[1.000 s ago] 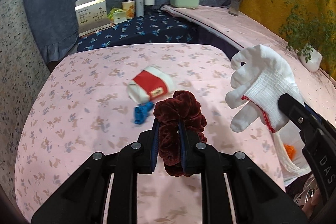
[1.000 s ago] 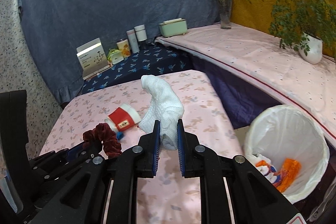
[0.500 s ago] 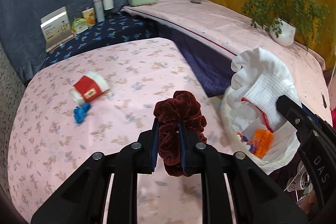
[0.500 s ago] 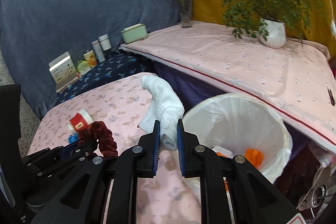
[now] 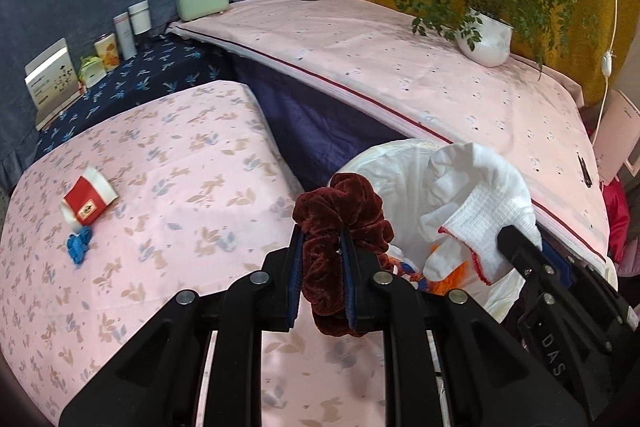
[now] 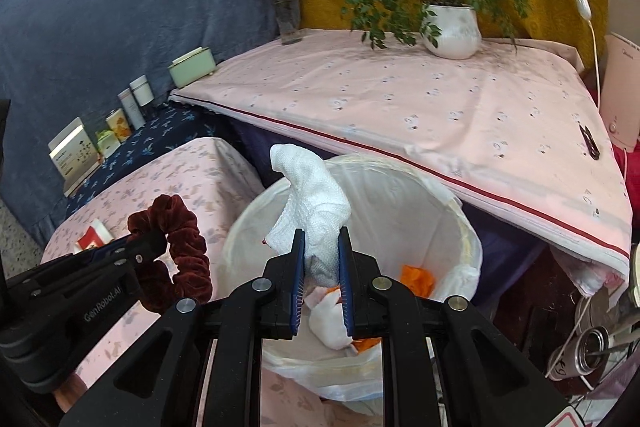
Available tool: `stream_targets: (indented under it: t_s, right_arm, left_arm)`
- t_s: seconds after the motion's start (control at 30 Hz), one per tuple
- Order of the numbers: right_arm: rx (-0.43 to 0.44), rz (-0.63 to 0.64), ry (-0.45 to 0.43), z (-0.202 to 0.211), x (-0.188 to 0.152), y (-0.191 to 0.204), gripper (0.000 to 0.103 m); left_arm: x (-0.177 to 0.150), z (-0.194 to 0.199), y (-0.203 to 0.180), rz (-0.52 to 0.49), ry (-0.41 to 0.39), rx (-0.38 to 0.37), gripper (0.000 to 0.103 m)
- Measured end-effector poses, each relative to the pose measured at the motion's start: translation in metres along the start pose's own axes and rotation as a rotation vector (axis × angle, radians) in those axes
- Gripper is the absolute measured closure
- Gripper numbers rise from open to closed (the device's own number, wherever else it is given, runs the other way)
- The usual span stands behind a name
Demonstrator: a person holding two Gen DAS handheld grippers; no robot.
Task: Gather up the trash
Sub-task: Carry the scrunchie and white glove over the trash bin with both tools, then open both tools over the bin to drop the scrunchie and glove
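Observation:
My left gripper is shut on a dark red velvet scrunchie and holds it over the near edge of the pink floral table, beside the bin. My right gripper is shut on a white knit glove and holds it above the open white-lined trash bin, which holds orange and white scraps. The glove and the bin also show in the left wrist view. A crushed red and white paper cup and a blue scrap lie on the table at the left.
A second pink-covered table behind the bin carries a potted plant and a flower vase. A dark blue shelf holds boxes and cans. A white appliance and a cord stand at the far right.
Both grippers have swung right from the floral table toward the bin, still holding the scrunchie and the glove. The glove now hangs over the bin's opening.

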State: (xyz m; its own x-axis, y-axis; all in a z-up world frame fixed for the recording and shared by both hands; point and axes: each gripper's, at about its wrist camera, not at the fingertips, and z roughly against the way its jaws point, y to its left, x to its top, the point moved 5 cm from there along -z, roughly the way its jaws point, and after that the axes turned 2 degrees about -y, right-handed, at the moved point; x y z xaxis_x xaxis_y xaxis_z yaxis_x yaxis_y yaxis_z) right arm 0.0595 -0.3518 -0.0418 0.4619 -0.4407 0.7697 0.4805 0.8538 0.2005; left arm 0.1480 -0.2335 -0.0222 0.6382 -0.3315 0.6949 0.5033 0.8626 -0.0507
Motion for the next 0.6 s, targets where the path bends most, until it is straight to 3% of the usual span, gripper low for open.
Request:
stream_targets:
  t_s: [0.27, 0.33, 0.4, 0.6]
  right_arm:
    - [-0.029, -0.015, 0.013, -0.009, -0.004, -0.014, 0.083]
    - [-0.039, -0.018, 0.01, -0.009, -0.005, -0.017, 0.082]
    - [-0.048, -0.021, 0.006, -0.009, -0.004, -0.019, 0.069]
    - [-0.057, -0.025, -0.006, -0.006, -0.001, -0.023, 0.066]
  left_arm:
    - [0.004, -0.015, -0.024, -0.03, 0.009, -0.039, 0.084]
    - [0.005, -0.018, -0.026, -0.026, 0.01, -0.042, 0.075]
    - [0.005, -0.018, -0.026, -0.015, 0.003, -0.035, 0.042]
    - [0.006, -0.017, -0.024, -0.011, -0.008, -0.015, 0.037]
